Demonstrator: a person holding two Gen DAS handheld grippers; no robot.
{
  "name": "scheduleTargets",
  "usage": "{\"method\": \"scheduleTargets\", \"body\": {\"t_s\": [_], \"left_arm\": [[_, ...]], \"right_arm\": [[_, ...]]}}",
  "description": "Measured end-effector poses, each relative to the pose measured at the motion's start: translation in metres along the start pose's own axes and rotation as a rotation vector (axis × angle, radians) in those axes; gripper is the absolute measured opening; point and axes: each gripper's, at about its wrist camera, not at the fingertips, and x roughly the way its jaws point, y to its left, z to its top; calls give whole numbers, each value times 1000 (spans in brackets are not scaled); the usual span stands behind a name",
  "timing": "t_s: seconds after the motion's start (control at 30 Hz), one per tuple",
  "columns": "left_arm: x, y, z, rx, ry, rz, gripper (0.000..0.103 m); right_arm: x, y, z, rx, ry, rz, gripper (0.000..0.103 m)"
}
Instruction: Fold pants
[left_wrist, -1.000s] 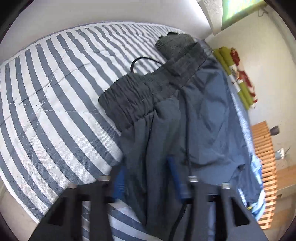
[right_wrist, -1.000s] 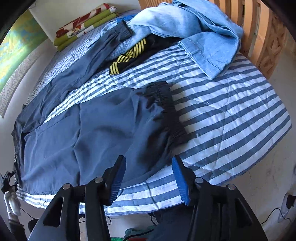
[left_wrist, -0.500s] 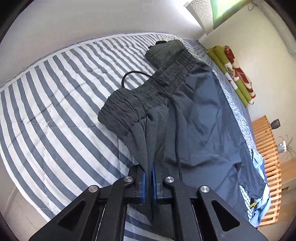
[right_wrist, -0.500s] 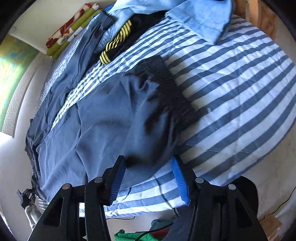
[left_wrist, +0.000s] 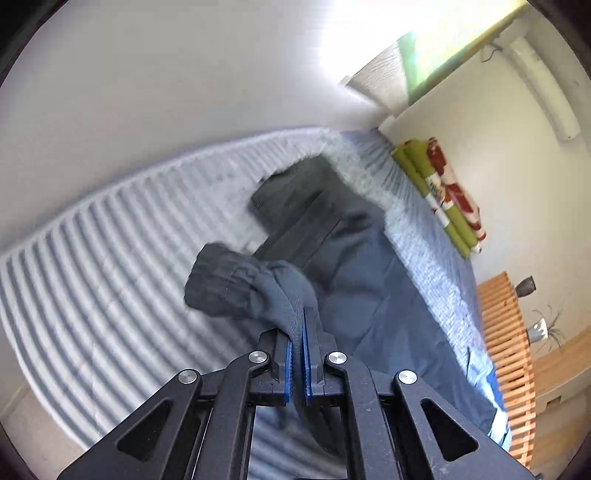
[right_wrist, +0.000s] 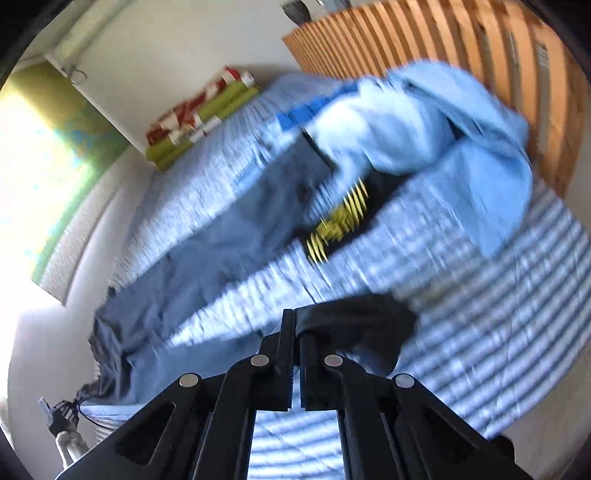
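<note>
Pants (left_wrist: 354, 266) pinched in both closed grippers' jaws above bed (left_wrist: 110, 258).

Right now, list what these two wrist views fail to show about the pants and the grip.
- Left wrist view: the pants run out of frame at the bottom; the left gripper covers the pinched edge.
- Right wrist view: motion blur smears the bedspread and the light blue clothes; the dark cuff at the right gripper shows no detail.

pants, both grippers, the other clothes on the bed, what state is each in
left gripper: shut on the pants' waistband end
right gripper: shut on the cuff end
pants: pinched ends raised off the bed, middle resting
light blue denim garment: crumpled, unfolded
</note>
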Motion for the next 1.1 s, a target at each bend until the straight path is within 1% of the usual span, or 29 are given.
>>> {"method": "scheduleTargets", "body": {"t_s": [0.07, 0.17, 0.27, 0.33, 0.43, 0.53, 0.57, 0.63, 0.7, 0.73, 0.77, 0.8, 0.83, 0.87, 0.93, 0.97, 1.0, 1.03, 1.07, 1.1], "left_arm": [[3, -23, 19, 27, -22, 5, 4], [19, -63, 50, 75, -44, 17, 4], [50, -100, 78, 115, -49, 38, 4], [82, -123, 95, 138, -39, 60, 4], [136, -149, 116, 164, -13, 114, 4], [192, -163, 129, 182, 23, 180, 4], [208, -166, 130, 189, 35, 200, 4], [241, -171, 130, 210, 65, 250, 4], [265, -170, 128, 203, 100, 275, 7], [274, -168, 127, 189, 116, 275, 10], [280, -166, 127, 173, 132, 265, 21], [283, -165, 126, 165, 146, 245, 29], [284, -164, 127, 163, 159, 224, 47], [283, -164, 126, 168, 163, 209, 55], [270, -165, 128, 189, 138, 209, 55], [265, -164, 130, 184, 137, 202, 55], [256, -160, 133, 167, 136, 180, 55], [246, -158, 135, 159, 132, 159, 55], [231, -154, 136, 166, 111, 148, 56], [220, -152, 137, 181, 95, 162, 58]], "right_arm": [[4, 19, 28, -29, -38, -1, 2], [25, 51, 73, -81, -97, -52, 2], [58, 72, 112, -122, -121, -123, 2], [92, 81, 137, -136, -129, -184, 2], [150, 88, 168, -154, -89, -270, 2], [214, 91, 183, -188, -27, -362, 1], [235, 90, 185, -195, -5, -395, 1], [265, 86, 185, -213, 28, -442, 1], [288, 83, 180, -231, 56, -480, 1], [299, 81, 179, -240, 76, -488, 2], [306, 79, 177, -248, 93, -475, 2], [310, 77, 175, -259, 110, -468, 2], [311, 77, 175, -266, 115, -470, 2], [311, 77, 175, -274, 119, -466, 5], [307, 76, 174, -285, 147, -434, 20], [302, 77, 175, -280, 149, -413, 31], [293, 78, 174, -277, 132, -398, 34], [286, 80, 174, -279, 121, -393, 34], [279, 82, 173, -285, 112, -380, 34], [271, 84, 170, -291, 103, -357, 34]]}}
